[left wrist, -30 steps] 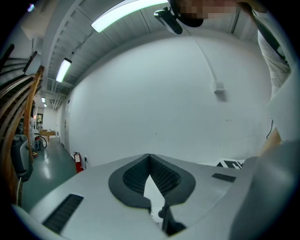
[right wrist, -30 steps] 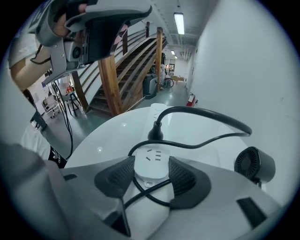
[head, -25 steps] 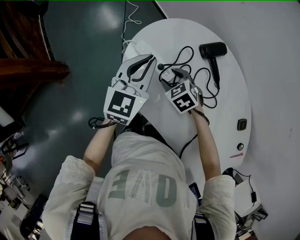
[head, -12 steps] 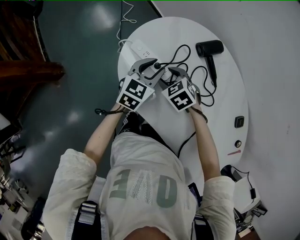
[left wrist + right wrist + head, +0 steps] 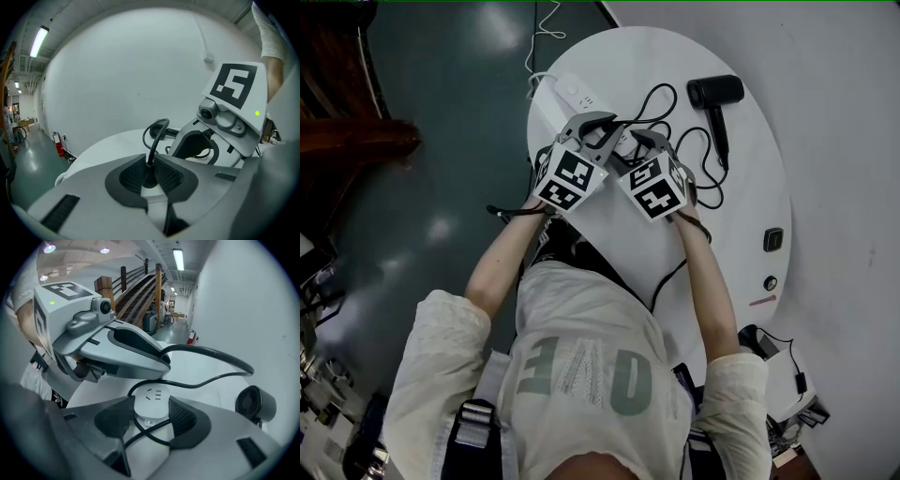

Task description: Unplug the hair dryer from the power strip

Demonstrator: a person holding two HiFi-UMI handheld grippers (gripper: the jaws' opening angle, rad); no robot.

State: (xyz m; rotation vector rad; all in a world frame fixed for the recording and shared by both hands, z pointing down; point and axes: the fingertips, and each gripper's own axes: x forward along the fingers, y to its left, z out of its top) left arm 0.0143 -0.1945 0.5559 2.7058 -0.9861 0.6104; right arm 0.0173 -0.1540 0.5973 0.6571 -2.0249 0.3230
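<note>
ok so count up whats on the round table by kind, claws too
hair dryer with its plug: 1
power strip: 1
claws: 2 (left claw has just been closing with the plug in it; right claw clamps the power strip)
small square thing and small round thing near the table edge: 2
total: 6

Large pale letters on the back of the person's shirt (image 5: 581,375), at 6 o'clock in the head view, stand upside down there and seem to read "ONE". The left cube (image 5: 565,178) and the right cube (image 5: 653,187) carry black-and-white square patterns, not letters. Small dark print on white cloth (image 5: 55,398), at 8 o'clock in the right gripper view, is too small to read.
</note>
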